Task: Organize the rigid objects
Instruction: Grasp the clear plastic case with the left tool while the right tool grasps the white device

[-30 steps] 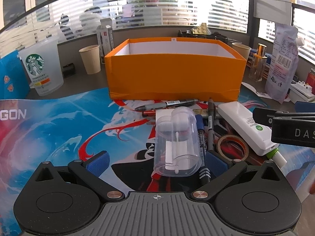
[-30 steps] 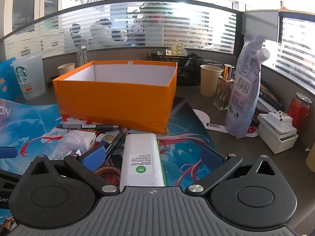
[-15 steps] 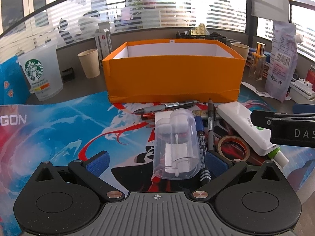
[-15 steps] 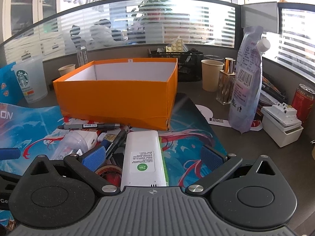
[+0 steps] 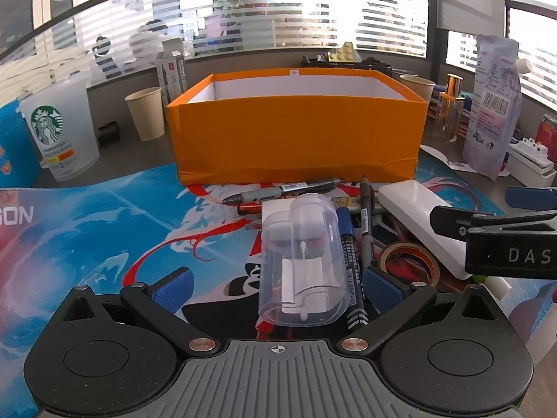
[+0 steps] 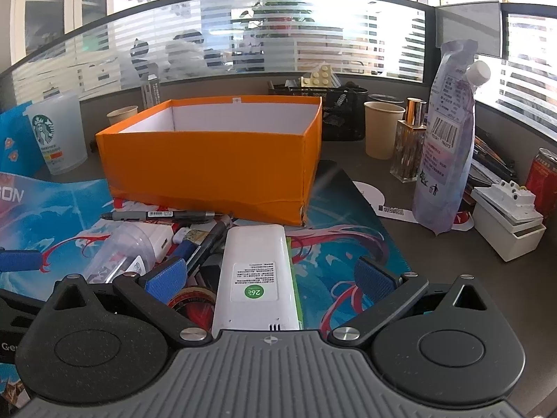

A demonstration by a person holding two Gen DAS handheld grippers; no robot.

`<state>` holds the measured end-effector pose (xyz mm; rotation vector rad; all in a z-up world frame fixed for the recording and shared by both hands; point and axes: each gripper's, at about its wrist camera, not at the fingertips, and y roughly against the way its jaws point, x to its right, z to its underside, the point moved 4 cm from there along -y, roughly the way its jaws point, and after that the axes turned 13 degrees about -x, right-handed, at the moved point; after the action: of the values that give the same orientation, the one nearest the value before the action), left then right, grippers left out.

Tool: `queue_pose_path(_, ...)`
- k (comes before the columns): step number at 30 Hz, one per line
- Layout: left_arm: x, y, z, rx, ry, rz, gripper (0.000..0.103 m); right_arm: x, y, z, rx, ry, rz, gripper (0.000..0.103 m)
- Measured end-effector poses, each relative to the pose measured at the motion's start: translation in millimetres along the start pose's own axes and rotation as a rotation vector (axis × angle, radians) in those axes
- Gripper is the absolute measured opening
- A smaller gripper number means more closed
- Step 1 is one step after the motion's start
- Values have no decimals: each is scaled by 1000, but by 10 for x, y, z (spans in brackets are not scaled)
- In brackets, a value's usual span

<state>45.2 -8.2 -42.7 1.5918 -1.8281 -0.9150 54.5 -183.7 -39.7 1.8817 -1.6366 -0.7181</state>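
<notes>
Lying btwn wide-open left gripper (image 5: 276,287): clear case (image 5: 303,264); right gripper (image 6: 269,278), spread, straddles remote (image 6: 256,275).

- Orange box (image 5: 296,139) open on top, white inside looks bare: clear drop-in from above.
- Front wall of the box blocked low: grey pen (image 5: 282,188) and the clutter pile lie right against it.
- Mat (image 5: 104,230) left of the clear plastic case (image 5: 303,261) is bare: free lane.
- Right side tight: white remote (image 6: 256,271), tape roll (image 5: 407,261), markers (image 5: 351,261) packed together.
- Pouch (image 6: 447,132), perfume bottle (image 6: 407,142), paper cup (image 6: 383,129) crowd the box's right flank.
</notes>
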Motion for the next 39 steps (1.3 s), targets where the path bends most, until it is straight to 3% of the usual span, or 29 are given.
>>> queue_pose_path(6, 1, -62, -19, 5, 3, 28, 102, -12, -44, 22, 6, 29, 4, 100)
queue_pose_path(10, -22, -144, -30, 1, 1, 45, 102, 17, -119, 37, -7, 30, -3, 90)
queue_pose_path(15, -24, -218, -23, -5, -3, 101, 89, 55, -243, 56, -52, 5, -48, 73)
queue_pose_path(19, -13, -237, -38, -1, -15, 161, 62, 51, -320, 78, -75, 0, -63, 68)
queue_pose_path(23, -19, -235, -52, 11, -23, 164, 59, 75, -333, 60, -82, -25, -126, 52)
queue_pose_path(31, -119, -181, -149, 20, -4, 177, 56, 143, -299, 13, -88, -85, -166, 51)
queue_pose_path(39, -194, 98, -246, 97, 1, 170, 56, 170, -166, -69, -65, -114, -206, 50)
